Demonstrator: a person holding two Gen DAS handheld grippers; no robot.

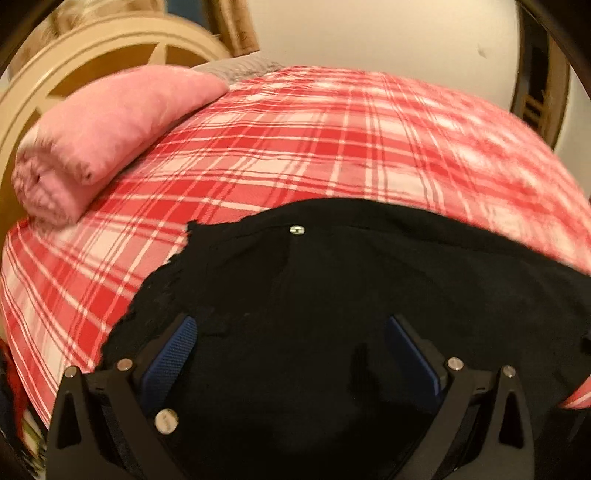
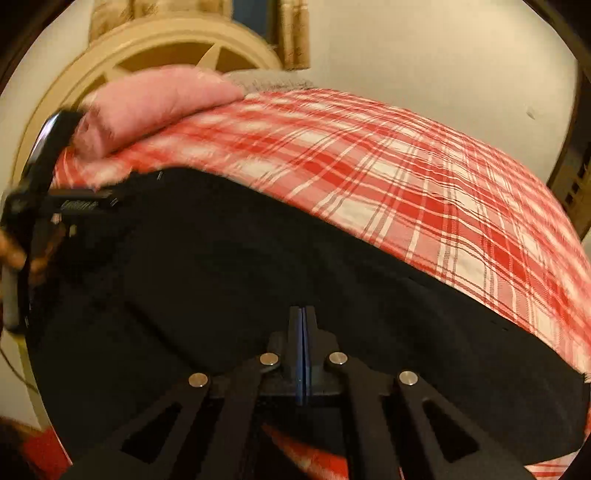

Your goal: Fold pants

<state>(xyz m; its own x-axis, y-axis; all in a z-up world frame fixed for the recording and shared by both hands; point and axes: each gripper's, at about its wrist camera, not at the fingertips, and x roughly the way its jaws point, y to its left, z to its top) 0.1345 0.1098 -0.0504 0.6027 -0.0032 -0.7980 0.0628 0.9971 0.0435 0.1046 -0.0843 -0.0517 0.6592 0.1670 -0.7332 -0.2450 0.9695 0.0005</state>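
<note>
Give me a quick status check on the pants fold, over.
Left gripper jaws open over the black pants. Right gripper jaws shut, cloth between them not visible. Pants on the plaid bedspread; pink blanket apart, far corner.

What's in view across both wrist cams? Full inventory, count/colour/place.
pants: 1, black, spread on the near part of the bed, a small metal rivet near the far edge
plaid bedcover: 1, red and white, covers the bed under the pants
pink blanket: 1, pink, folded, far left of the bed
grey fabric: 1, grey, at the far edge of the bed behind the blanket
headboard: 1, cream with a star cutout, behind the bed on the left
wall: 1, off-white, behind the bed
left gripper: 1, black with blue pads, open over the pants
right gripper: 1, black with blue pads, shut over the pants; whether it pinches fabric cannot be told
</note>
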